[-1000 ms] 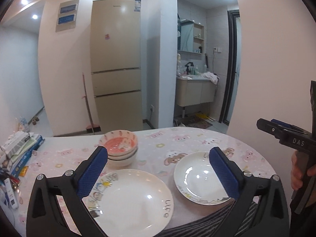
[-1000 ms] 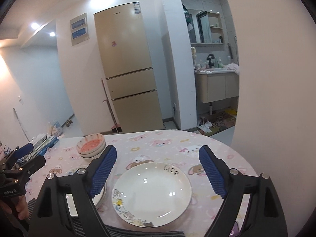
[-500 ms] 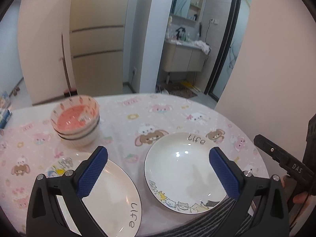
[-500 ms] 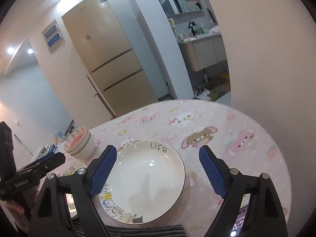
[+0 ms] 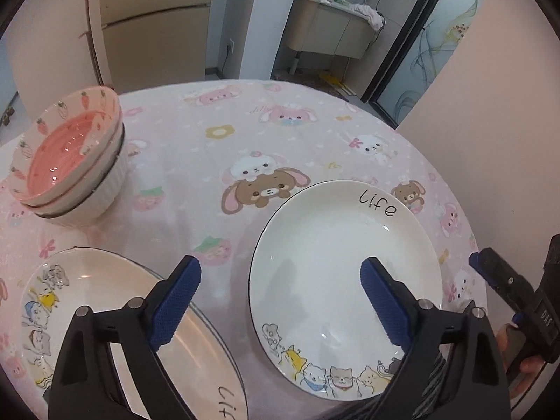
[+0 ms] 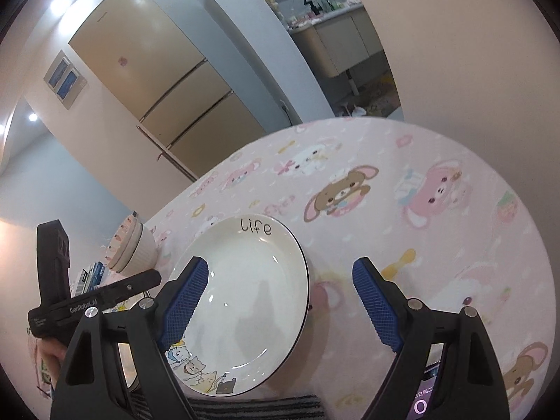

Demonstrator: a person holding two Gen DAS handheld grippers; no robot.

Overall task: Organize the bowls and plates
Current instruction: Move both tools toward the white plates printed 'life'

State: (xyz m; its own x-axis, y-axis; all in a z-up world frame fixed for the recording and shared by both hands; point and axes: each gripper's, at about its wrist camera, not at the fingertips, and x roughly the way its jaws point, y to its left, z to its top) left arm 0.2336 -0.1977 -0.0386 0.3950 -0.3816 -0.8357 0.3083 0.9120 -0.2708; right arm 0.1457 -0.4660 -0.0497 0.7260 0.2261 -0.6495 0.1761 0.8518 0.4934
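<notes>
approach step, nothing held yet. left hand-held gripper [image 5: 280, 297] closing over the right plate [image 5: 336, 245], pads not touching; right hand-held gripper [image 6: 280, 301] wide apart, empty. other plate [image 5: 87, 297] just left; stacked bowls [image 5: 70, 161] beyond. next: clamp the rim, stack plates.

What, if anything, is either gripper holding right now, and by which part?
Nothing is held. The left gripper, its jaws closing, has no pad on the right plate below it. The right gripper is open and empty over that plate's edge.
</notes>
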